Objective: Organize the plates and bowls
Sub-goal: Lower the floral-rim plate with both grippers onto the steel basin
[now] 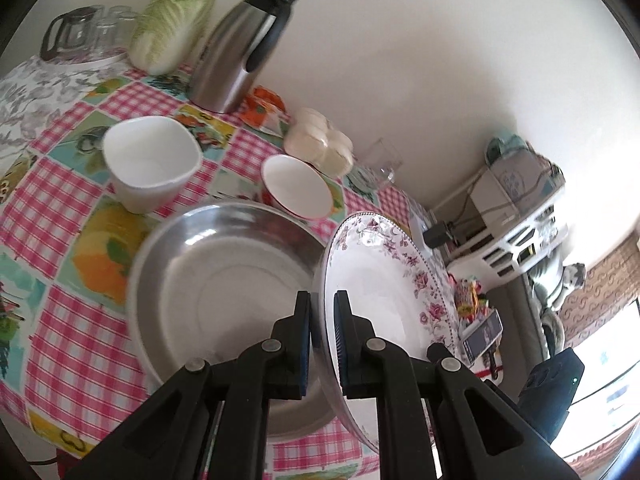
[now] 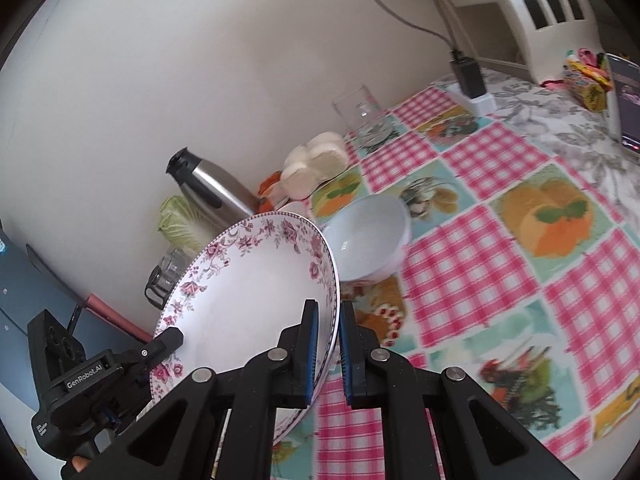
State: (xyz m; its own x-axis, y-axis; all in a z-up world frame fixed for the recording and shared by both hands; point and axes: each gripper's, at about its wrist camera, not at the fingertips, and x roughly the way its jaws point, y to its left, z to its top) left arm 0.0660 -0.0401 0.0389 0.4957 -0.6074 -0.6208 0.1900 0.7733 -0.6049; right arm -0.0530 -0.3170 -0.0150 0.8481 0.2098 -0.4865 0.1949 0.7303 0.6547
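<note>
While both of your grippers clamp the white round plate with the pink floral rim (image 1: 384,280), it hangs tilted on edge above the checked tablecloth (image 1: 72,184), its face turned away from the wide stainless steel bowl (image 1: 224,272). Your left gripper (image 1: 322,336) has its fingers nearly closed on the near rim, one pad behind the plate and one on its face. Your right gripper (image 2: 328,344) pinches the opposite rim the same way, its jaws narrow with the rim between them, and the plate (image 2: 256,288) rises to the left of those fingers.

What the coming move likely turns on is this: the steel bowl lies just to the left of your left fingers, almost touching the plate's back, so the plate must tip flat toward that side or be carried clear of it. Ahead of your left fingers stand a white squarish bowl (image 1: 150,160) and a small white bowl with a red outside (image 1: 298,186). Ahead of your right fingers sits a pale bluish-white round bowl (image 2: 368,236), close to the plate's far edge. Your left gripper is nearer the steel bowl.
</note>
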